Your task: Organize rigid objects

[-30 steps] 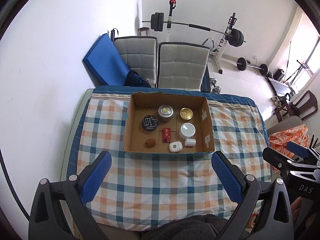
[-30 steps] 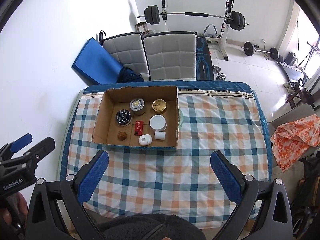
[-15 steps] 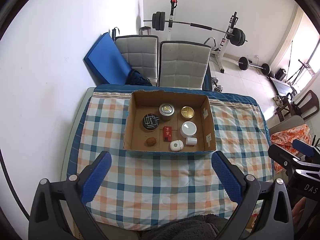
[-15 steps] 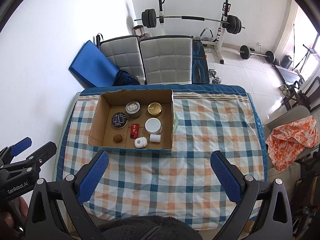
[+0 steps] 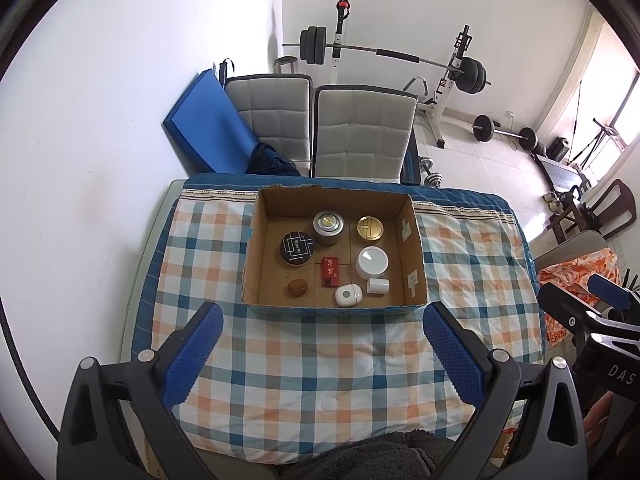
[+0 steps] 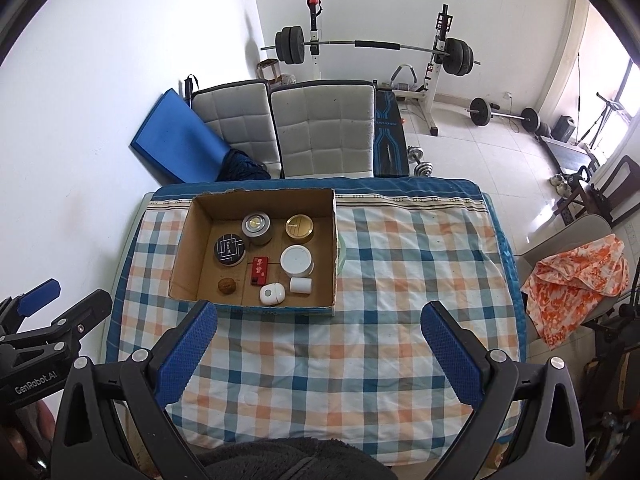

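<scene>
Left gripper [image 5: 323, 316]: jaws spread wide, nothing between the blue pads [image 5: 192, 354], held high above the near half of the checked tablecloth [image 5: 320, 352]. Right gripper [image 6: 320, 314]: likewise released and empty, above the same cloth, a little to the right of the left one. Each gripper shows at the edge of the other's view.

Cardboard box [image 5: 334, 308] sits on the far left part of the table, open top, near wall just beyond the fingertips in both views. Contents, all resting on the box floor and apart from both grippers:
- silver round tin [image 5: 328, 227], far row, left of centre
- gold-lidded tin [image 5: 370, 227], far row, to its right
- black round tin with white line pattern [image 5: 296, 248], left, touching or just beside the silver tin; cannot tell which
- red rectangular pack [image 5: 330, 271], centre
- white round jar [image 5: 372, 261], right of the red pack
- small white cylinder [image 5: 378, 285], on its side, near right
- white oval case [image 5: 348, 295], near row, just beside the cylinder
- walnut [image 5: 297, 287], near left

Beyond the table: two grey padded chairs [image 5: 360, 128], a blue mat [image 5: 208, 136] leaning on the left wall, a barbell rack [image 5: 392, 56]. Orange patterned cloth [image 6: 576, 280] on a chair at far right.
</scene>
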